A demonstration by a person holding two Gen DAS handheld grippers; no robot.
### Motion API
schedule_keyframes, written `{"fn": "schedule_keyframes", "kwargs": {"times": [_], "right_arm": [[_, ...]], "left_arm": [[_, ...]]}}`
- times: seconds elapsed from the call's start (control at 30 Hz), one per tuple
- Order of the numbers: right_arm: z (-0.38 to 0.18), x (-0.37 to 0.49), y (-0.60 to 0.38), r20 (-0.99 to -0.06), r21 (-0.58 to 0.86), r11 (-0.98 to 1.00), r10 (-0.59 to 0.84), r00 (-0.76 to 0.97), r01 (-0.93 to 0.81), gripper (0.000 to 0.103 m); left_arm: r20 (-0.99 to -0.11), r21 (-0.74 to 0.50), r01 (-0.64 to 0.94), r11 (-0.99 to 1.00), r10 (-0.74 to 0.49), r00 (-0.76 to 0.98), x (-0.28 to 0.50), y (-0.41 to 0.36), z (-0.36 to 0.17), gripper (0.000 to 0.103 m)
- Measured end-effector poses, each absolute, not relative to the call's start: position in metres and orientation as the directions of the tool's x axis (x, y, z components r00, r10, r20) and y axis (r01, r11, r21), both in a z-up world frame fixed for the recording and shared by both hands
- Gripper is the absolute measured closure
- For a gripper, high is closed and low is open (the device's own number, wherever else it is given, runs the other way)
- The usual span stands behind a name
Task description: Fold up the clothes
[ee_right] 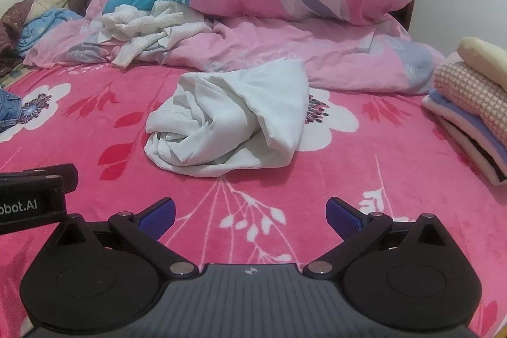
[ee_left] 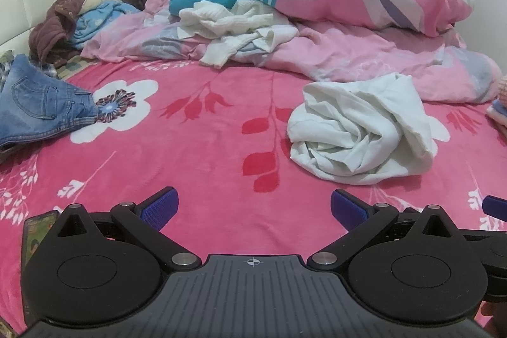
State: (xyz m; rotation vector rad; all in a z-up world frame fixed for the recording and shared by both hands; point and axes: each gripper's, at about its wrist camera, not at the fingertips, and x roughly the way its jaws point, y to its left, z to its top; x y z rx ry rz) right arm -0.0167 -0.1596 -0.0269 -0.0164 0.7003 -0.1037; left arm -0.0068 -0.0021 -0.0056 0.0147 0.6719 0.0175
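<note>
Now, through your left wrist camera, you look across a bed covered by a pink floral blanket (ee_left: 196, 148), with a heaped pink duvet (ee_left: 348, 53) at the far side and a white wall behind it. Your left gripper (ee_left: 254, 208) hangs just above the blanket with its blue-padded jaws spread wide and nothing between them. The crumpled white garment (ee_left: 361, 129) lies ahead and to the right of it, well apart; blue jeans (ee_left: 41, 106) lie far to its left.

From your right wrist camera, the same blanket (ee_right: 364, 179) fills the foreground. Your right gripper (ee_right: 250, 213) is likewise wide open and empty. The white garment (ee_right: 228, 122) sits straight ahead, slightly left, not touching. A stack of folded clothes (ee_right: 469, 103) rests off to the right.
</note>
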Motion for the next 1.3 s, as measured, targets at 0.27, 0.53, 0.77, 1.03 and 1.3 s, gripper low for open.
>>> {"fn": "schedule_keyframes", "kwargs": {"times": [0.27,0.53,0.77,1.03,1.3], "right_arm": [[-0.029,-0.014,-0.159,-0.645,-0.052,0.995,-0.101,0.758,0.088,0.0],[-0.033,-0.01,-0.158,-0.65,-0.054,0.995,-0.101,0.753,0.087,0.0],[-0.039,-0.007,-0.16,-0.656,-0.052,0.995,-0.1,0.748,0.088,0.0],[-0.057,-0.006,-0.178,-0.661,-0.033,0.995,-0.092,0.745,0.094,0.0],[-0.05,0.0,-0.22,-0.496,-0.023,0.995,-0.092,0.863,0.093,0.0]], "left_arm": [[-0.624,0.022,-0.017,1.0,0.026,0.781,-0.005,-0.001,-0.006,0.0],[-0.631,0.02,-0.023,1.0,0.03,0.775,-0.002,0.001,-0.01,0.0],[-0.641,0.017,-0.023,1.0,0.028,0.767,0.002,0.0,-0.015,0.0],[-0.652,-0.07,0.019,0.997,-0.061,0.756,0.007,0.004,-0.027,0.0],[-0.603,-0.155,0.116,0.981,-0.187,0.776,0.027,0.003,-0.042,0.0]]}}
